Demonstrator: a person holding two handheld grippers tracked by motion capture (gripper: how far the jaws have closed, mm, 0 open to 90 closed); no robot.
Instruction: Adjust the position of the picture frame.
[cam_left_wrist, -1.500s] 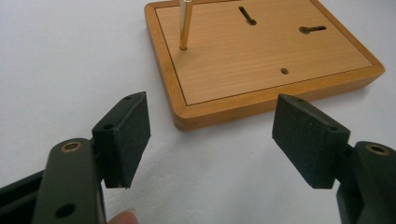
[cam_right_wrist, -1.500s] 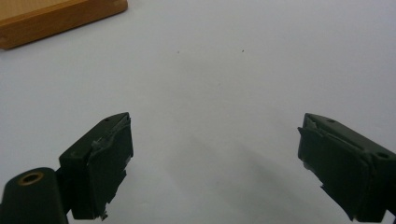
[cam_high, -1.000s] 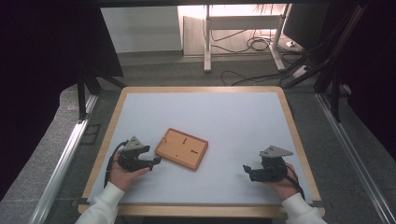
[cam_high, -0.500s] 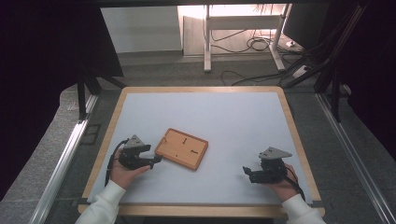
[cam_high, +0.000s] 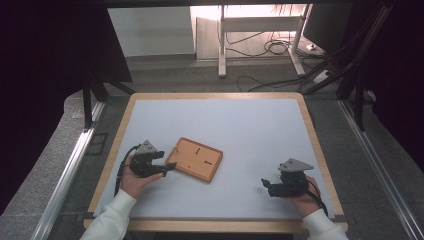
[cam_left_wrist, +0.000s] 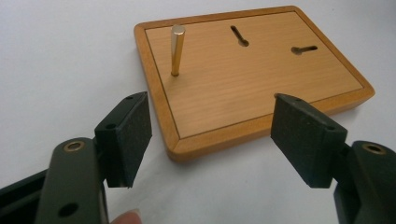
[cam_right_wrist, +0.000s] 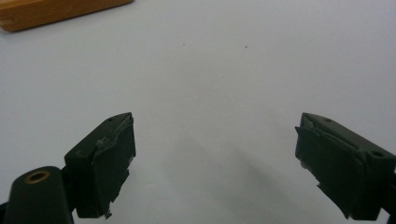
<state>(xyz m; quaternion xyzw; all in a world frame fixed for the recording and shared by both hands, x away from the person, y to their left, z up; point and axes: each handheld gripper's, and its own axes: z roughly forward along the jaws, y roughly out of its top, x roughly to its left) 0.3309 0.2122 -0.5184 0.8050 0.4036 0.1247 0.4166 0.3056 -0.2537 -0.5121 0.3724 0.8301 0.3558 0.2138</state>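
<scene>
High view: board (cam_high: 195, 159) of orange-brown wood lies flat on the white counter (cam_high: 235, 125), left of the middle and turned at a slant to the counter's edges.
Left tool, high view: the left tool (cam_high: 168, 166) is held low over the counter just beside the board's near-left corner, its tips close to that corner; whether they touch it I cannot tell from here.
Right tool, high view: the right tool (cam_high: 266, 183) sits near the counter's front right, well apart from the board, with bare white surface in front of it.
Left gripper view: the left tool (cam_left_wrist: 212, 140) has its jaws spread wide with nothing between the pads; the board's (cam_left_wrist: 252, 79) near corner lies in the gap ahead of them, apart from both pads.
Pin, left gripper view: a slim brass pin (cam_left_wrist: 177, 50) stands upright in the board near its left edge; two dark keyhole slots (cam_left_wrist: 239, 35) are cut in the far part of the board.
Right gripper view: the right tool (cam_right_wrist: 215, 161) is also wide open and grips nothing; the white counter lies under it, and an edge of the board (cam_right_wrist: 56, 11) shows far off at the upper left.
</scene>
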